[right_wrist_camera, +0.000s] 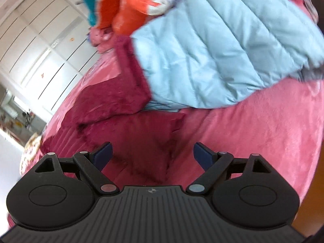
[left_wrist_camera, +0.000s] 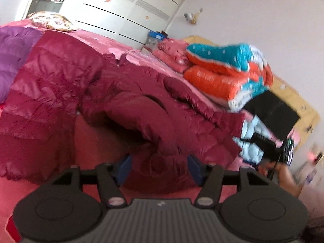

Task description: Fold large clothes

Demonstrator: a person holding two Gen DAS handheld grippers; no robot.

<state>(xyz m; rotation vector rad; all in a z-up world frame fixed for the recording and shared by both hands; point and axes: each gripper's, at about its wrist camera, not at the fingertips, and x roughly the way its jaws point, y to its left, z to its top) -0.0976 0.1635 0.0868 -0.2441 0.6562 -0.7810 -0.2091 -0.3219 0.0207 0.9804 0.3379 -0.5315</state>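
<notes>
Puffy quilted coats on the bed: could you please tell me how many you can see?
3: a maroon coat spread across the bed's middle, a purple coat beyond its far edge, and a light blue coat beside the orange bedding. Others may be hidden in that pile.

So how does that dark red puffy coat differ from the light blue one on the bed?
The dark red coat lies spread wide across the pink bedcover; the light blue coat sits bunched in a heap. The red one looks shiny, with a frilly hem; the blue one looks matte. Both are quilted and puffy, and neither is in a gripper.
</notes>
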